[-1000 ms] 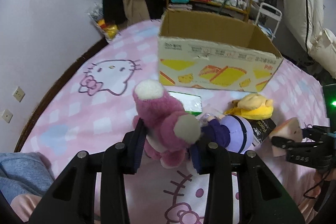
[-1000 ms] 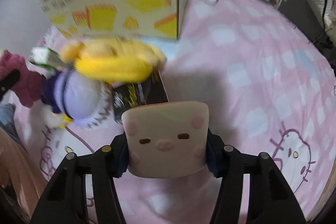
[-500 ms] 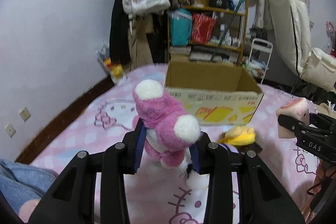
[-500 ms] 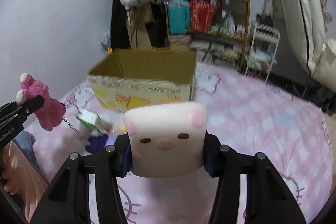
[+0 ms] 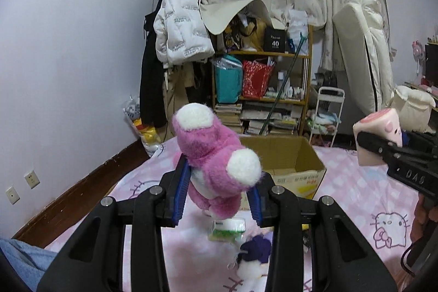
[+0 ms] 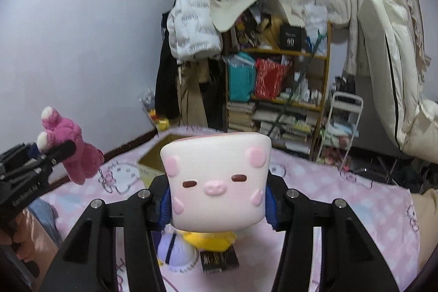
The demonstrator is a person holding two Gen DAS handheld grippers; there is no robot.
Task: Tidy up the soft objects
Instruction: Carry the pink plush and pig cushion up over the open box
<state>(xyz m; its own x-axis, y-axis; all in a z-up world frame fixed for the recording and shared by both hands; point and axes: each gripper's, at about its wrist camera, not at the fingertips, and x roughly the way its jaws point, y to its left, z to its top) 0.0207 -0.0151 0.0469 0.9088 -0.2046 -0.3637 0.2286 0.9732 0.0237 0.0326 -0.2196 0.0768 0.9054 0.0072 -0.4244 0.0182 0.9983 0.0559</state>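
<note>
Left gripper (image 5: 217, 193) pinches a fuzzy pink plush bear (image 5: 216, 163) between its blue ribbed pads, holding it in the air above the bed; the bear has shaggy pile and round white fluffy patches. Right gripper (image 6: 217, 199) squeezes a smooth, squishy cube-shaped pig toy (image 6: 216, 179) between its blue pads, also held up off the bed: cream body, pink cheek spots, raised pink snout, dark slit eyes. Open cardboard box (image 5: 284, 163) sits on the bed beyond the bear, plain brown inside, yellow print on the white outer face, small text unreadable. Bedsheet (image 5: 364, 199) is pink checked cloth with Hello Kitty outlines. Lying on it below the grippers: a purple plush (image 5: 256, 251), a yellow plush (image 6: 210, 238), a green-white packet (image 5: 228, 227), a dark box (image 6: 219, 260) with unreadable print. Black box on the wooden shelf (image 5: 275, 41) reads "40". White puffer jacket (image 5: 180, 26) hanging left carries repeated small lettering, illegible. Right gripper body in left view shows "DAS".
</note>
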